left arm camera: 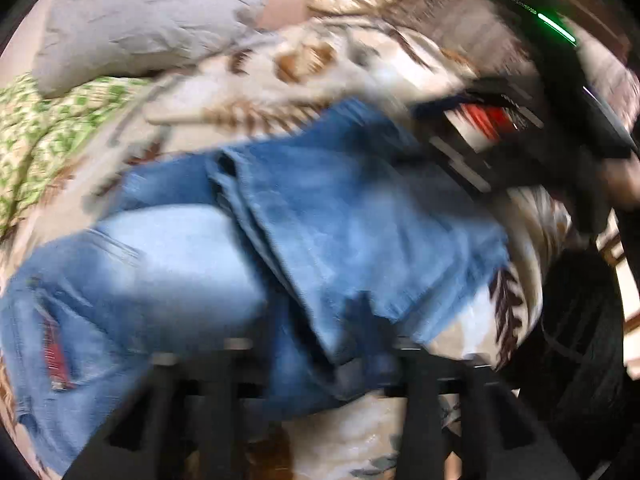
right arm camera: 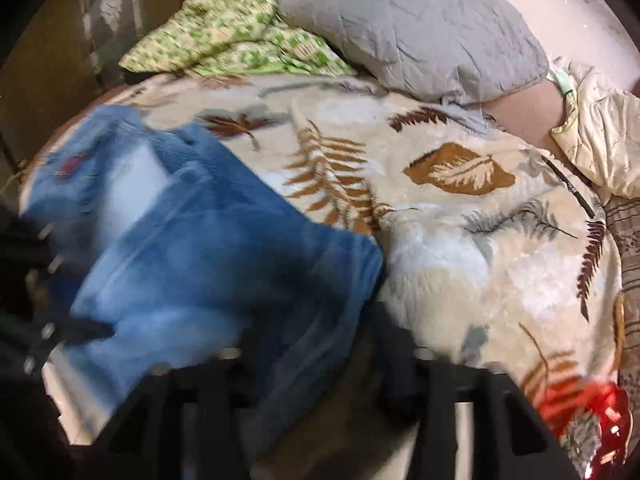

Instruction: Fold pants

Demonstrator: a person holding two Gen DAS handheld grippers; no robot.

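Blue jeans lie partly folded on a cream bed blanket with a leaf print. Both views are motion-blurred. In the left wrist view denim hangs between my left gripper's fingers at the bottom, and the jaws look closed on it. My right gripper shows at the upper right of that view, by the far end of the jeans. In the right wrist view the jeans fill the left half, and a fold runs down between my right gripper's fingers. The left gripper shows blurred at the left edge.
A grey pillow and a green-patterned cloth lie at the head of the bed. A cream quilted cover is at the right. A red shiny object sits at the lower right. A wooden panel stands at the left.
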